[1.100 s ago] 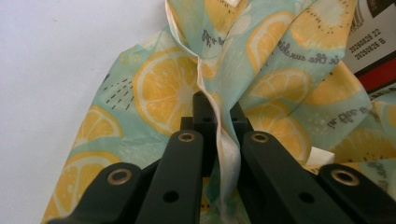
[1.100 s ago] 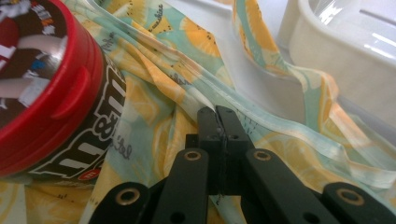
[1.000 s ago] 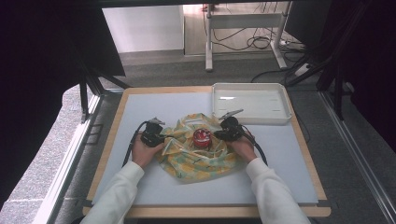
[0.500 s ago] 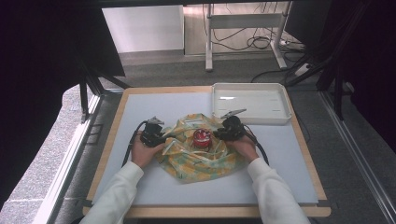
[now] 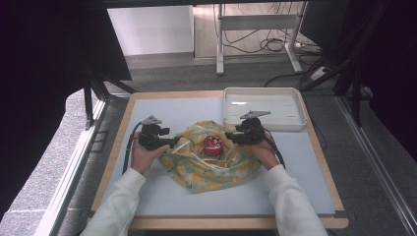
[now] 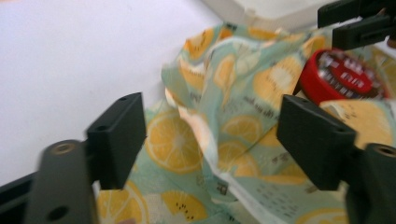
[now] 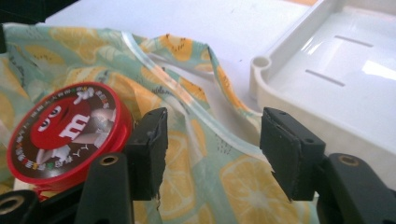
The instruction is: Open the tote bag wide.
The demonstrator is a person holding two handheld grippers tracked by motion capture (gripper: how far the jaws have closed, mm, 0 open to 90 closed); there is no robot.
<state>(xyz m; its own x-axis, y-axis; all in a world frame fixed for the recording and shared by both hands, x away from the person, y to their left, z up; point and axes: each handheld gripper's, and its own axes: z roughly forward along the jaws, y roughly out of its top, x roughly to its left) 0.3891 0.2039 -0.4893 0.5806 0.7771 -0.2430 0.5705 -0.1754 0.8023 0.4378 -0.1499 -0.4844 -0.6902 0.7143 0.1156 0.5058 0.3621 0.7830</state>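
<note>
Lying crumpled at the middle of the table (image 5: 147, 196), the lemon-print cloth (image 5: 211, 169) cradles a red tin (image 5: 213, 145) in its folds. Both grippers hover at the cloth's upper edges, one each side of the tin. The left gripper (image 6: 210, 140) points inward from the left, its jaws just opened wide, a raised fold standing between them but not pinched. The right gripper (image 7: 212, 149) points in from the right, jaws also just opened, above the cloth with the tin beside one jaw. Forearms in white sleeves (image 5: 118, 206) reach forward, hands wrapped round the gripper bodies. A white tray (image 5: 300, 123) sits just behind the right gripper.
</note>
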